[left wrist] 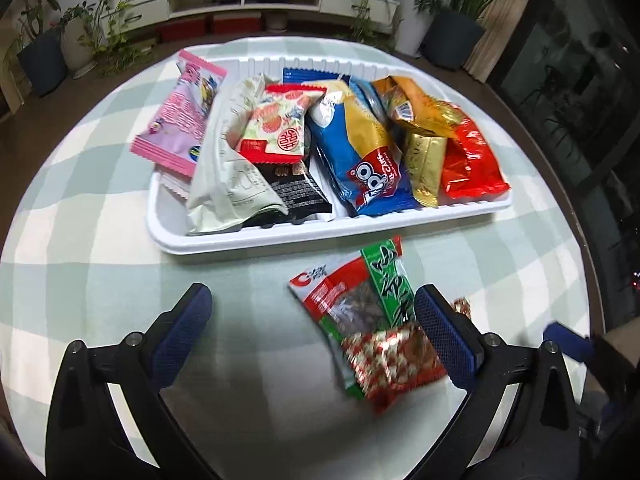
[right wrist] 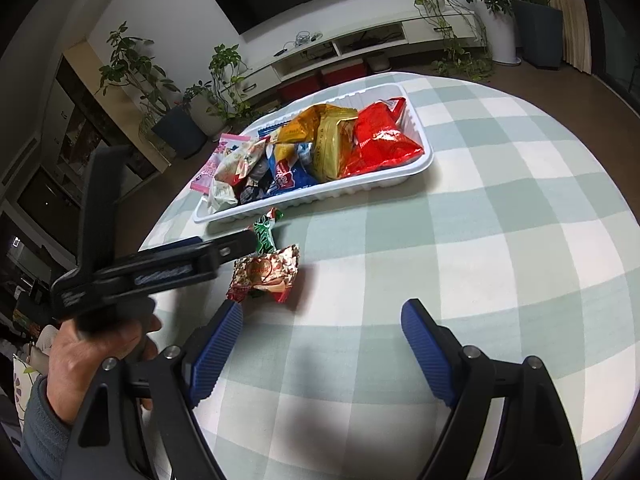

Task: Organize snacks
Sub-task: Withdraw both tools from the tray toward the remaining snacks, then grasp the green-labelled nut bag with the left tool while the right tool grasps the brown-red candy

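Open left gripper [left wrist: 312, 322] above snack packets [left wrist: 372, 320].

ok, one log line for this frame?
left gripper: open over green packet | right gripper: open, empty | tray: full

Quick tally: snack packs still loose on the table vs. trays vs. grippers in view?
Loose packs on the table: 2, the green-red packet and the red-gold foil packet
Trays: 1, the white tray, holding many packs
Grippers: 2, left gripper and right gripper
Total: 5
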Tool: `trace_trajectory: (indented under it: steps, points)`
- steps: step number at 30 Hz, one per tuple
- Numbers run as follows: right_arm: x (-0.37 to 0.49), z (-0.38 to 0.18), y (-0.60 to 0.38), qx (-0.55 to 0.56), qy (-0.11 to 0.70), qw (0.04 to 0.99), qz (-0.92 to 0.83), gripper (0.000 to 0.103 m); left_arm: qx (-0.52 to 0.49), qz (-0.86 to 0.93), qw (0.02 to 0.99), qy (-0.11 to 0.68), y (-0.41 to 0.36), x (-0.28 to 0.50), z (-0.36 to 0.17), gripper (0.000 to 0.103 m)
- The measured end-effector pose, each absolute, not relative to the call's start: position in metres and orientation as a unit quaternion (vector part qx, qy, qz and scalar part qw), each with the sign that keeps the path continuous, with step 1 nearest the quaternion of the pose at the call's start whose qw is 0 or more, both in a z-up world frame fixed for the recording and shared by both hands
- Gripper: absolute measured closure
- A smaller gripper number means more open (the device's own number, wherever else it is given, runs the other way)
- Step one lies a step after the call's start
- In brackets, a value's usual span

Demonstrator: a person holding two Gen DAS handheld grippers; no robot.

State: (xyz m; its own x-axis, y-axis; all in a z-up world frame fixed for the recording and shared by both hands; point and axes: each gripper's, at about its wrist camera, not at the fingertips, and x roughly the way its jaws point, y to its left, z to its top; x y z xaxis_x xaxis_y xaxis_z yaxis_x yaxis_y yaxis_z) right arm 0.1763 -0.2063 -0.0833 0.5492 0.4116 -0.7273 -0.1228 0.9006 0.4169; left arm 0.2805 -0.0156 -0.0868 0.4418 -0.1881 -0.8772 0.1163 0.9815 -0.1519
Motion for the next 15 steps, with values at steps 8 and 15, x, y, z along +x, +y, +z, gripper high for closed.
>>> trace_trajectory:
  steps: [8,15]
  points:
    - [0.18,-0.085,-0.203,0.146,0.454,0.865,0.156,0.019,-0.011,-0.089,0.843,0.531,-0.034,0.293,-0.1,0.002]
    - [0.189,-0.09,-0.183,0.116,0.475,0.856,0.169,0.019,0.018,-0.101,0.841,0.532,-0.035,0.286,-0.103,0.004]
